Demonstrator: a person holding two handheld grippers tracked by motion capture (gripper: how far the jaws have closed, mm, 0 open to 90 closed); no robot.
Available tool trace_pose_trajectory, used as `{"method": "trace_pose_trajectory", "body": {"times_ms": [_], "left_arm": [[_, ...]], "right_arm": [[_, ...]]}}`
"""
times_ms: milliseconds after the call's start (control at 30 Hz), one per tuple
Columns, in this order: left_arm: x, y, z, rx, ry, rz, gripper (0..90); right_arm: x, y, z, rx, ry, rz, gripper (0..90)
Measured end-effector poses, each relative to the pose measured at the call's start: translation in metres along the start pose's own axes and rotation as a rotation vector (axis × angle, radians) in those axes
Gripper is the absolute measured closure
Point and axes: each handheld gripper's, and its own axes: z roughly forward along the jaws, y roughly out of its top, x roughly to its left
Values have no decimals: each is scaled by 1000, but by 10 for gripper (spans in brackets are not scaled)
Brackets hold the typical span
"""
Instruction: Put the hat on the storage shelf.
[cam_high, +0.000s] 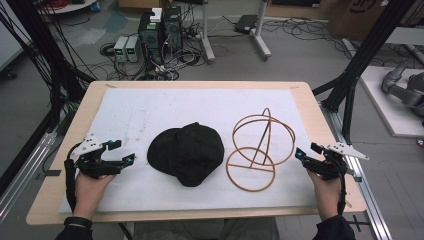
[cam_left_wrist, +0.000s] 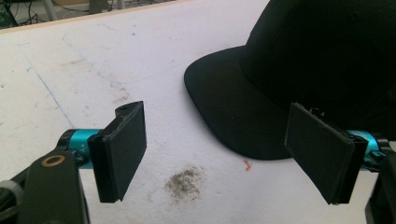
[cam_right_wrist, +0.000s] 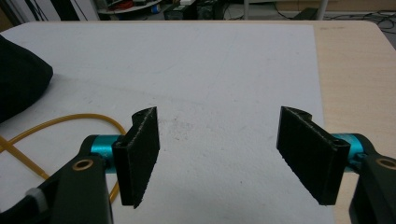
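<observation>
- Counter (cam_high: 310, 100): light wood top, mostly covered by a white mat (cam_high: 150, 107) with scuffs and a dark smudge near the left gripper.
- Black cap (cam_high: 187, 152) lies at the middle of the mat; in the left gripper view its brim (cam_left_wrist: 229, 107) points toward the camera, with the crown behind it.
- Wire hat stand (cam_high: 257, 147), tan, sits just right of the cap: a round base ring flat on the mat and upright hoops above it. Cap and stand are near each other; contact cannot be told.
- Left gripper (cam_high: 119, 152): held in the person's left hand (cam_high: 90, 185) at the left side of the mat, jaws spread wide, nothing between them. Its tips point toward the cap, close to the brim but apart from it.
- Right gripper (cam_high: 306, 154): held in the right hand (cam_high: 325, 187) near the mat's right edge, jaws spread wide and empty, just right of the stand's base ring (cam_right_wrist: 56, 128).
- Floor beyond the counter: cables and electronic boxes (cam_high: 160, 30).
</observation>
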Motion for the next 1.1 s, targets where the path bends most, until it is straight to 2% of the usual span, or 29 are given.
{"method": "trace_pose_trajectory", "body": {"times_ms": [233, 367, 500, 533, 600, 700, 767, 800, 900, 1100], "left_arm": [[-1, 0, -2, -3, 2, 3, 209], [-7, 4, -2, -7, 1, 29, 204], [-16, 8, 0, -13, -25, 51, 204], [-23, 11, 3, -13, -42, 68, 204], [-26, 12, 3, -14, -50, 83, 204], [-35, 16, 6, -25, -84, 104, 205], [-44, 20, 9, -43, -117, 111, 208], [-44, 20, 9, -43, -117, 111, 210], [-54, 25, 14, -58, -155, 113, 219], [-74, 31, 28, -50, -193, 139, 259]], "right_arm": [[0, 0, 0, -1, 0, 3, 298], [0, 0, 1, 3, 3, 8, 298], [0, 1, 1, 1, 3, 8, 298], [0, 1, 1, 1, 2, 10, 298], [0, 1, 1, 0, 2, 7, 298], [0, 1, 2, 0, 4, 7, 298], [1, 1, 3, 2, 5, 2, 299], [1, 2, 3, 3, 5, 2, 299], [2, 2, 3, 4, 5, 8, 299], [1, 1, 2, 5, 5, 11, 299]]}}
